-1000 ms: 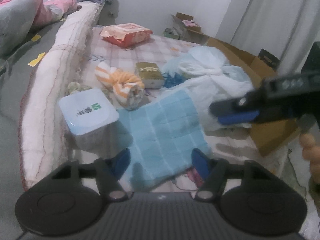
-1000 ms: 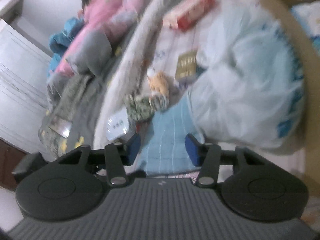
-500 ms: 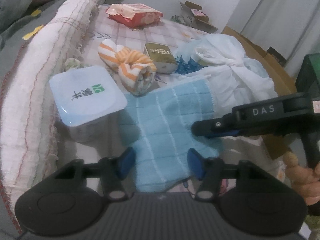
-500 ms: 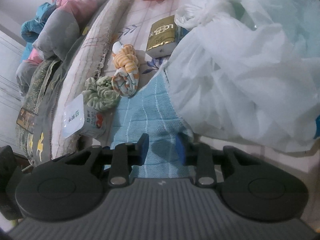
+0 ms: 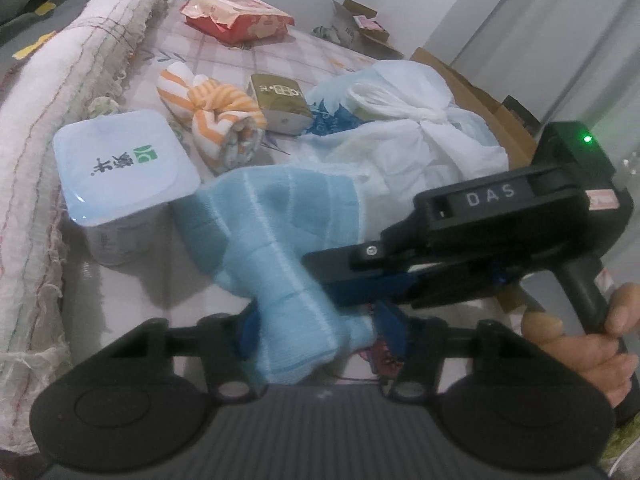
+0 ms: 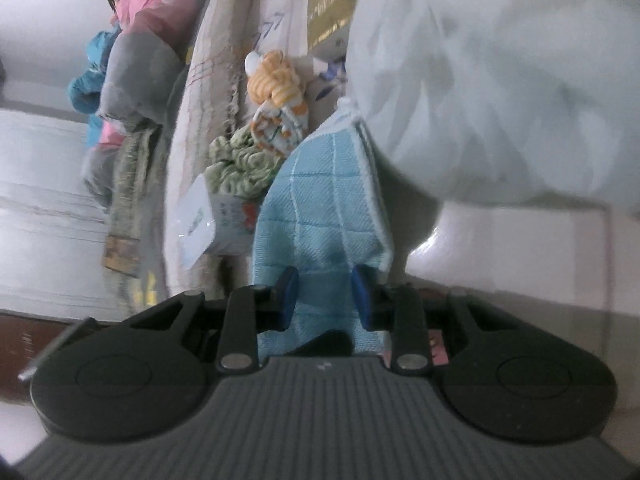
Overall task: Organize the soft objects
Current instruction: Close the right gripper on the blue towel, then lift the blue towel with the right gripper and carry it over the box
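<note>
The light-blue towel [image 5: 276,248] lies bunched on the bed [image 5: 248,56], near the middle of the left wrist view, with its lower end drawn toward 6 o'clock. The left hand-held gripper [image 5: 316,330] has that rolled lower end between its blue pads; its jaws have just been closing, and the cloth fills the gap and looks pinched between them. The right hand-held gripper [image 6: 326,298] comes in from 3 o'clock in the left wrist view, held by a hand [image 5: 580,336] at about 4 o'clock. In its own view the towel's near edge sits between its two blue pads; its jaws have just been closing, but a gap shows between each pad and the cloth, so it does not look clenched on it.

At 9 o'clock from the towel stands a sealed white tub [image 5: 120,168] with a printed foil lid; its contents cannot be seen. At 12 o'clock lies an orange-and-white striped cloth [image 5: 216,120] tied in a knot, with a small gold box [image 5: 280,100] just beside it. At 1 to 2 o'clock a knotted white plastic bag [image 5: 408,120] rests against the towel, bulging, its contents hidden. A red-and-pink packet [image 5: 236,18] lies farther off at 12 o'clock. An open cardboard box [image 5: 476,92] sits behind the bag; what it holds cannot be told. A green crumpled cloth [image 6: 240,160] shows beside the tub in the right wrist view.
</note>
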